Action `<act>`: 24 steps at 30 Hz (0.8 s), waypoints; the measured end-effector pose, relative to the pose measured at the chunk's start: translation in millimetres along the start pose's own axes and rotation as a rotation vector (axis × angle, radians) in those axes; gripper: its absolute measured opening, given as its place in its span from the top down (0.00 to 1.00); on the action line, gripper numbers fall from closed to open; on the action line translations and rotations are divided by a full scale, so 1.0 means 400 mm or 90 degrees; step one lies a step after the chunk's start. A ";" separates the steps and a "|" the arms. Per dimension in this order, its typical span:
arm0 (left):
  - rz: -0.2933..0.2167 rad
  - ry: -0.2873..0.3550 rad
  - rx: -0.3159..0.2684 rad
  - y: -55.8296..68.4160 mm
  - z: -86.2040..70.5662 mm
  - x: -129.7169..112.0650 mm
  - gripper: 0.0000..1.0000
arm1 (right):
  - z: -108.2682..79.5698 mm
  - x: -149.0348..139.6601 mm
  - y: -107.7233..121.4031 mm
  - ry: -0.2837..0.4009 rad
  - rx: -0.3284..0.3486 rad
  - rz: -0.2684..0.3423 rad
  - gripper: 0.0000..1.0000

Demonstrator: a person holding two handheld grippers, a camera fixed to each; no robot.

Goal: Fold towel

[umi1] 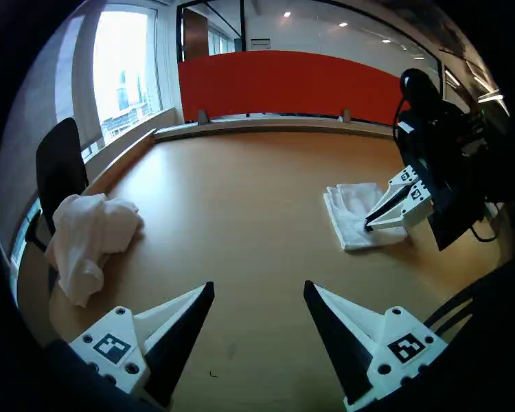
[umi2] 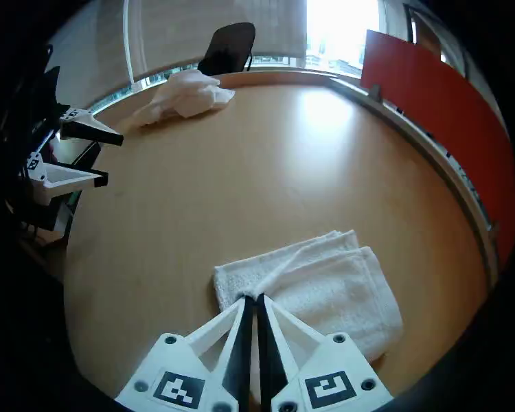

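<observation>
A white folded towel (umi2: 326, 285) lies flat on the wooden table (umi2: 257, 158), just ahead of my right gripper (umi2: 255, 299). That gripper is shut, and its tips pinch a raised ridge of the towel at the near edge. From the left gripper view, the same folded towel (umi1: 357, 213) sits at the right with the right gripper (umi1: 369, 224) on its near side. My left gripper (umi1: 257, 292) is open above bare table with nothing between its fingers. The right gripper view shows the left gripper (umi2: 113, 159) far off at the left table edge.
A crumpled pile of white towels (umi1: 93, 237) rests at the table's left edge, near a black chair (umi1: 58, 168); the pile (umi2: 185, 96) lies at the far end in the right gripper view. A red partition (umi1: 292, 86) runs along the far side.
</observation>
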State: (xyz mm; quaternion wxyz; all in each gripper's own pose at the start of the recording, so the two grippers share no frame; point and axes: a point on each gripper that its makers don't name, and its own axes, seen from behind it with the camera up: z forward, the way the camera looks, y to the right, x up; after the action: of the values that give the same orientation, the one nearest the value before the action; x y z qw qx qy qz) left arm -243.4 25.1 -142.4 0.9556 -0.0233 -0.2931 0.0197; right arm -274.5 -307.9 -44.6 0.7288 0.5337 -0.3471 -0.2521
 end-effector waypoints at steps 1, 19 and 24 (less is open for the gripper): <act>0.000 0.000 0.000 0.000 0.000 -0.001 0.03 | 0.000 -0.001 0.000 0.000 0.000 0.000 0.95; -0.004 -0.004 0.002 -0.001 -0.006 -0.008 0.03 | -0.018 -0.012 -0.005 0.001 -0.003 -0.004 0.34; -0.003 -0.003 0.001 0.000 -0.007 -0.006 0.03 | -0.027 -0.020 -0.004 0.002 -0.014 0.000 0.34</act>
State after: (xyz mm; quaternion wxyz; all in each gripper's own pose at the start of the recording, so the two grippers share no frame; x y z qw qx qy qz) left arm -243.8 24.8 -146.0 0.9549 -0.0215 -0.2957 0.0177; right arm -271.1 -295.8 -50.1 0.7353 0.5261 -0.3430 -0.2549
